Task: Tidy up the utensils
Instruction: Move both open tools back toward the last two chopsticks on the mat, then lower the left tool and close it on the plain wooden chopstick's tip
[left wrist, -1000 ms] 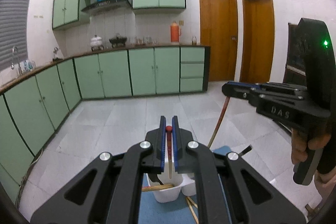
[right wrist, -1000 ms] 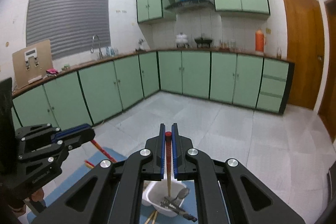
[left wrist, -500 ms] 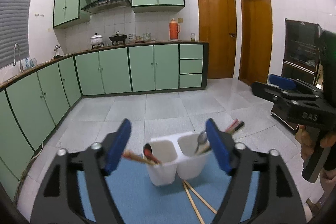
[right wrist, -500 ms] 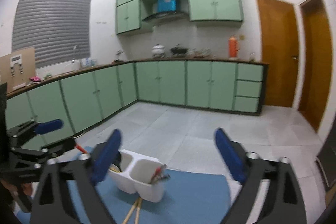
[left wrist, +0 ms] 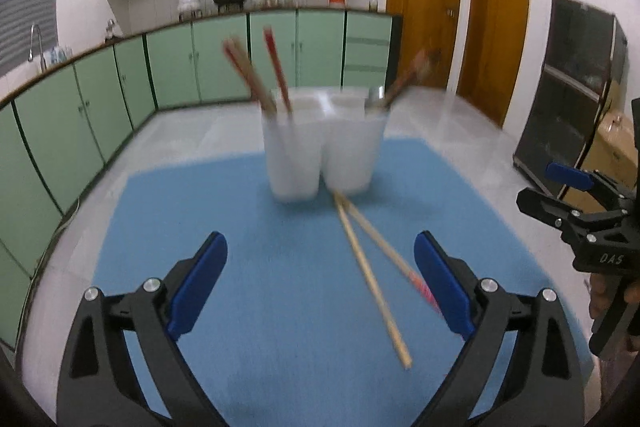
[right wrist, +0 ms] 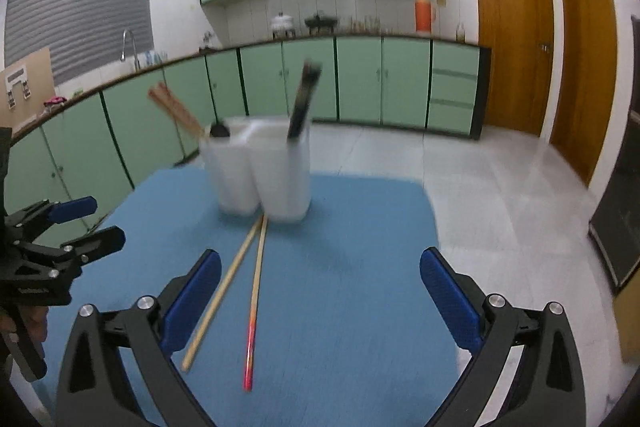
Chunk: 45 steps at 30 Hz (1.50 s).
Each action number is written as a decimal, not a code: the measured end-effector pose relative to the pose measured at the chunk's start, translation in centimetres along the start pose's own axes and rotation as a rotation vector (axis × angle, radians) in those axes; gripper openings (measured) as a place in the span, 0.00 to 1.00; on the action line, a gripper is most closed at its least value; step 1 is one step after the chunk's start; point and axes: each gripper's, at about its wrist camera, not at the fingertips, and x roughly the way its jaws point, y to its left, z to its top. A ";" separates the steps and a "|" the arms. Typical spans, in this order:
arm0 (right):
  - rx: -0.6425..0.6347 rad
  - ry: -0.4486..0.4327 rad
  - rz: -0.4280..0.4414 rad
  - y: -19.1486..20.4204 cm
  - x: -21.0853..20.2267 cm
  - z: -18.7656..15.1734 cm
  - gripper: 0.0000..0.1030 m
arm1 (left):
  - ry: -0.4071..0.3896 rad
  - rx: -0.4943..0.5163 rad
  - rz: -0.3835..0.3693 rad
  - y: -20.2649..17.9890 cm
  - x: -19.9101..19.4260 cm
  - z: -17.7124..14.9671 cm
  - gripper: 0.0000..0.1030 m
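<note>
The left gripper (left wrist: 320, 283) and right gripper (right wrist: 320, 301) have just been opening; both stand wide apart, nothing between the jaws. On the blue mat (right wrist: 360, 307), the white two-cup holder (right wrist: 260, 171) stands near its far edge, two loose chopsticks (right wrist: 240, 291) before it, open mat to the right. Motion blur obscures the holder's contents, probably chopsticks and a spoon.

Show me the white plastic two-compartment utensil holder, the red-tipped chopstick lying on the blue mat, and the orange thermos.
white plastic utensil holder (right wrist: 240, 179), right wrist view, front wall.
red-tipped chopstick (right wrist: 256, 291), right wrist view, mid-shaft.
orange thermos (right wrist: 423, 14), right wrist view, body.
</note>
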 end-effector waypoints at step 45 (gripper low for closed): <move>0.006 0.212 0.121 1.8 2.9 -8.0 0.41 | 0.246 0.008 0.007 -2.3 4.2 -7.8 0.07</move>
